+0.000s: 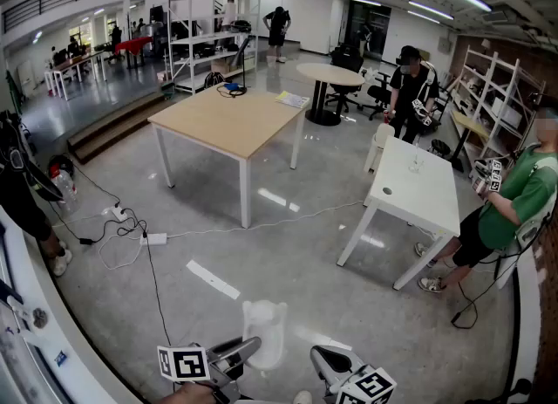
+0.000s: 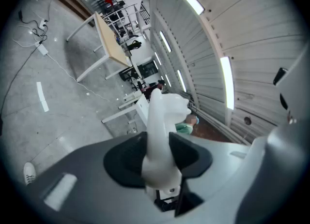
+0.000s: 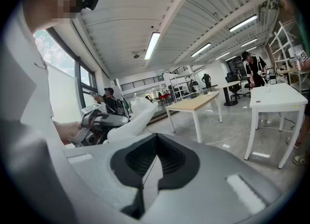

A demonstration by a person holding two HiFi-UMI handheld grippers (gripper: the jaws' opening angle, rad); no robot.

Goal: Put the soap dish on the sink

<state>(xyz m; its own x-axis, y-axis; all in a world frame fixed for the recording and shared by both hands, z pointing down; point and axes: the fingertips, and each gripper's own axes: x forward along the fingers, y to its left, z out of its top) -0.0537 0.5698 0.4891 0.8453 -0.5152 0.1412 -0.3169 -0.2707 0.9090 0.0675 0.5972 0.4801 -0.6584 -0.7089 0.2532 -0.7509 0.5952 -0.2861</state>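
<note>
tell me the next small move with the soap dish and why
Probably turn to find the sink, left gripper gripping the white soap dish: no sink shows in any view, only floor and tables ahead. The right gripper is empty.

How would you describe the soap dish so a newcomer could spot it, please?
Look to the bottom middle of the head view, over the grey floor. There the left gripper clamps the soap dish, the only milky white, translucent thing nearby.
</note>
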